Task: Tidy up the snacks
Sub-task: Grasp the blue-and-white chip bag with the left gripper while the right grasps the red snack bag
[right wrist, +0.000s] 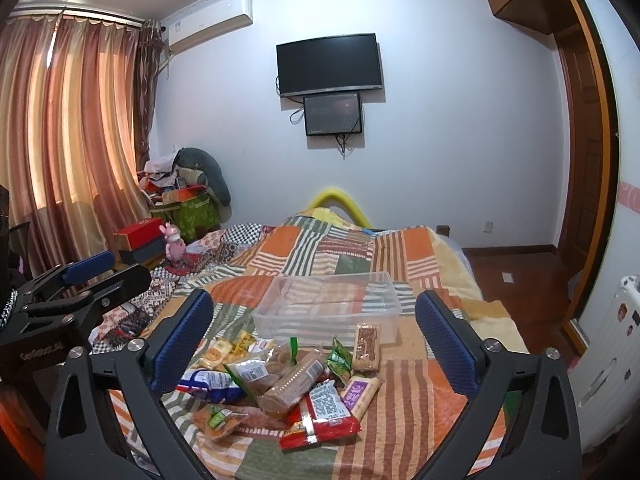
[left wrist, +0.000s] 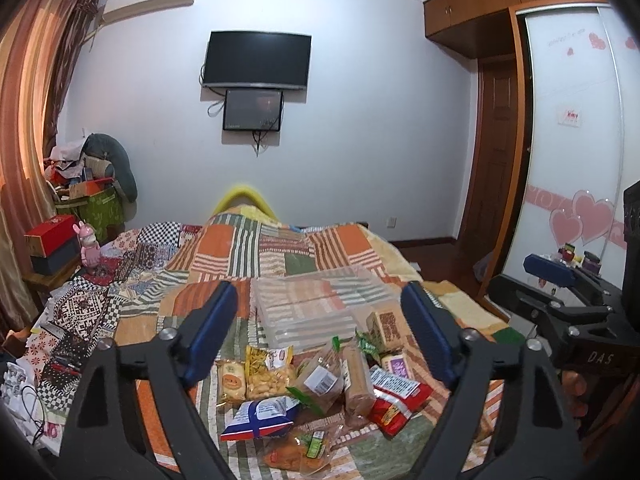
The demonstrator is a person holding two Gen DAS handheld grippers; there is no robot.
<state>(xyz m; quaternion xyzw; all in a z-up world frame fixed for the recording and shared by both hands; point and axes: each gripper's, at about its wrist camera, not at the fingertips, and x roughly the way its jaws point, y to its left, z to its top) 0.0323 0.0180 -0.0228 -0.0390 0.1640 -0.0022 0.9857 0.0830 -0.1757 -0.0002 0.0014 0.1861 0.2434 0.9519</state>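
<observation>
snack pile (left wrist: pixel 320 384) heaped on patchwork quilt (left wrist: pixel 280 252), before clear bin (right wrist: pixel 328 304) | left view only: fingers under right gripper (left wrist: pixel 560 288) | right view only: radiator (right wrist: pixel 612 340) | bin long axis runs left-right | left gripper (left wrist: pixel 316 340) spread, nothing gripped | right gripper spread, nothing gripped

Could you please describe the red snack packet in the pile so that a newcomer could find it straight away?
Start at the patchwork-quilted bed and find the clear plastic storage box on it. The heap of snacks lies just in front of that box. The glossy red plastic snack packet sits at the heap's near edge, the only bright red wrapper, bearing a white label with a printed code.
</observation>
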